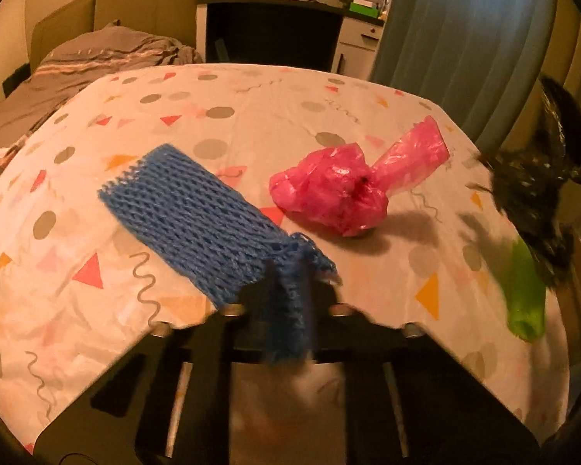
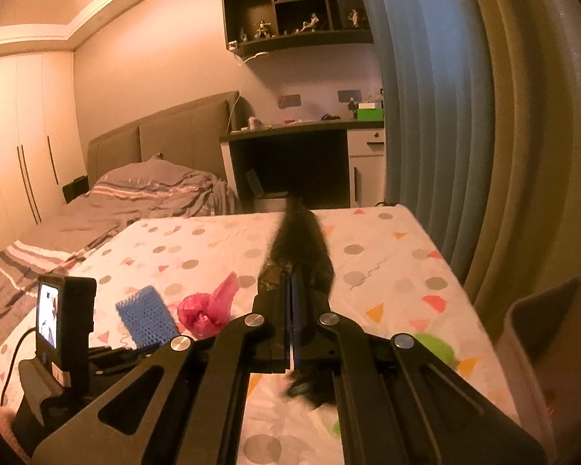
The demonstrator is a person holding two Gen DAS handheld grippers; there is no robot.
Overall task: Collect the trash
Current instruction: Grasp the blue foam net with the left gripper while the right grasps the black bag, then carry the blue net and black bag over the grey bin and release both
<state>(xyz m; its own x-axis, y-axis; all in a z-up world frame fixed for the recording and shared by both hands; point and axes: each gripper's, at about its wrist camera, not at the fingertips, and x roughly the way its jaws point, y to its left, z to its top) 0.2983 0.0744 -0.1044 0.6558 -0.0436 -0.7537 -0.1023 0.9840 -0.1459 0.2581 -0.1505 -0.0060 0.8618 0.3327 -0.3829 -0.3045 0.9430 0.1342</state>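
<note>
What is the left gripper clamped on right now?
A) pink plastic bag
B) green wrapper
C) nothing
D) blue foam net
D: the left gripper is shut on the near end of the blue foam net, while the pink plastic bag lies free on the table beyond it.

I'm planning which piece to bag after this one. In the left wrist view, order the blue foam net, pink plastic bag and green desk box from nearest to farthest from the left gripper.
1. blue foam net: pinched in the left gripper, lying out to the left.
2. pink plastic bag: mid-table, right of the net.
3. green desk box: on the far desk, beyond the table.
</note>
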